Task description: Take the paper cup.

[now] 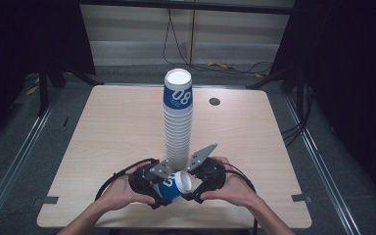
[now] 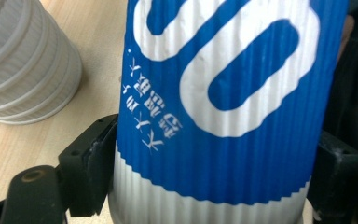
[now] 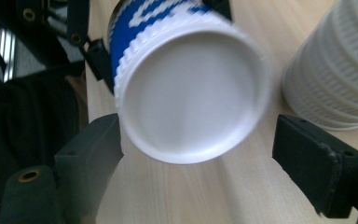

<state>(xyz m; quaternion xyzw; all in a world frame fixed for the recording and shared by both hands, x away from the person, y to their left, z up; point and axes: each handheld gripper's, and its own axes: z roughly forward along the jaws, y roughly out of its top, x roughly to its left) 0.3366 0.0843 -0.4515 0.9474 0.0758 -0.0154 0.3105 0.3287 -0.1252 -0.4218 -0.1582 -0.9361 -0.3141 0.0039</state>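
A tall stack of upturned white ribbed paper cups point(image 1: 178, 117), the top one banded blue with "08", stands mid-table. In front of it a single blue-and-white cup point(image 1: 174, 186) lies on its side, its white base toward the right. My left gripper point(image 1: 160, 190) is shut on this cup point(image 2: 223, 102), and a black pad point(image 2: 91, 163) presses its ribbed wall. My right gripper point(image 1: 195, 185) is open. In the right gripper view the cup's base point(image 3: 191, 98) sits between the spread jaws of that gripper point(image 3: 205, 158) without touching them. The stack's foot point(image 3: 335, 79) is just beside it.
The light wooden table point(image 1: 117, 127) has a round dark grommet point(image 1: 214, 102) at the back right. Beyond the far edge, cables point(image 1: 235, 66) lie on the grey floor. Metal rails run along both sides.
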